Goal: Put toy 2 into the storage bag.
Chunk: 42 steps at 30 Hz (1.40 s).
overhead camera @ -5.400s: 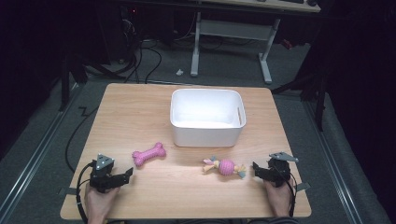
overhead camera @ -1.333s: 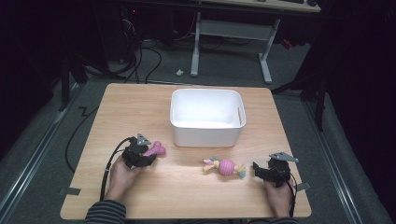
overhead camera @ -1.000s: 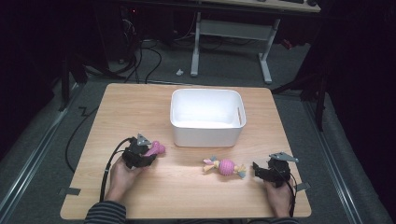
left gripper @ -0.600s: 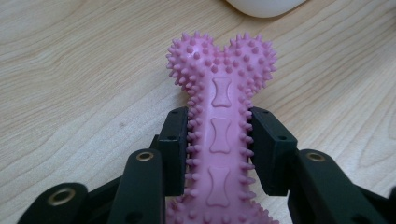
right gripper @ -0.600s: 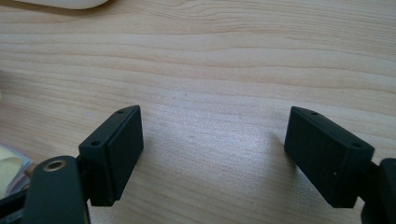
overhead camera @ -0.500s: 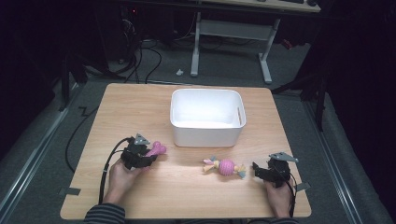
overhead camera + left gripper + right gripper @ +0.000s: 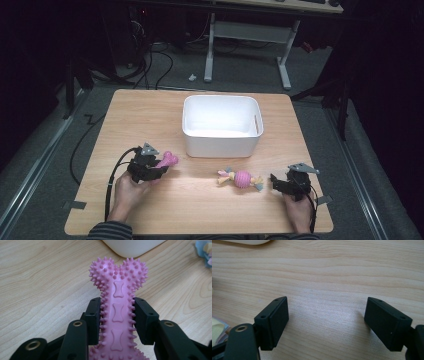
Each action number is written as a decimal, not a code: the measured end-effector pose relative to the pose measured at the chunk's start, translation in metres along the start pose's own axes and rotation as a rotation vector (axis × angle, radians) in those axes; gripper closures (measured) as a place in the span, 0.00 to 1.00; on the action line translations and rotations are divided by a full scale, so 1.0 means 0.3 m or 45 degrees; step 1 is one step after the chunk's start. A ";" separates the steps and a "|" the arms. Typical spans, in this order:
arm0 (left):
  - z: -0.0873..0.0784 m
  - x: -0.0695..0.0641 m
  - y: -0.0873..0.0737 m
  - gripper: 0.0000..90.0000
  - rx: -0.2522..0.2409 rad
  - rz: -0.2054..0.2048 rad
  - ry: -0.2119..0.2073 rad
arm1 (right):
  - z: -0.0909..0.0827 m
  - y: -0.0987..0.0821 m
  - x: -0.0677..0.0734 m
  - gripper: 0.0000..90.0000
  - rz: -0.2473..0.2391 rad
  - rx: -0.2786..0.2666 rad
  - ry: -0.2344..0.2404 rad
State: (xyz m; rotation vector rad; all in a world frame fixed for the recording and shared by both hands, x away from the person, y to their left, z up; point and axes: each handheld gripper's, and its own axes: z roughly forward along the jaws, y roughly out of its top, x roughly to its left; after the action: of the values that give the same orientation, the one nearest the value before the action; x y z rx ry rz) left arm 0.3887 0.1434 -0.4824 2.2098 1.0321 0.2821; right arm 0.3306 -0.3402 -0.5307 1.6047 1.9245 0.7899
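A pink spiky bone toy (image 7: pixel 117 302) is clamped by its shaft between the two jaws of my left gripper (image 7: pixel 117 315); its knobbed end points toward the white bin. In the high view the same bone toy (image 7: pixel 167 160) sticks out of my left gripper (image 7: pixel 156 167) at the table's front left. A pink ball toy with coloured tassels (image 7: pixel 241 178) lies on the wood in front of the bin. My right gripper (image 7: pixel 275 181) rests just right of it, and in its own view the right gripper (image 7: pixel 325 322) stands open over bare wood.
A white rectangular bin (image 7: pixel 221 145) stands in the middle of the wooden table (image 7: pixel 145 120), empty inside. The table's front edge is close behind both hands. A desk frame and cables sit on the dark floor beyond.
My left gripper travelled from the front left corner to the pink bone and shut on it; in the last second it shifted slightly. The right gripper stayed put.
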 end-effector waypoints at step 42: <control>-0.162 -0.042 0.136 0.67 -0.137 -0.045 -0.105 | 0.000 -0.001 0.001 0.22 -0.008 -0.001 0.004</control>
State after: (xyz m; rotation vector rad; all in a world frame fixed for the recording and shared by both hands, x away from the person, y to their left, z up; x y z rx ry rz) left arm 0.3829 0.1390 -0.4181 2.0870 0.9875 0.2239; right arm 0.3303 -0.3399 -0.5308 1.5965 1.9302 0.7911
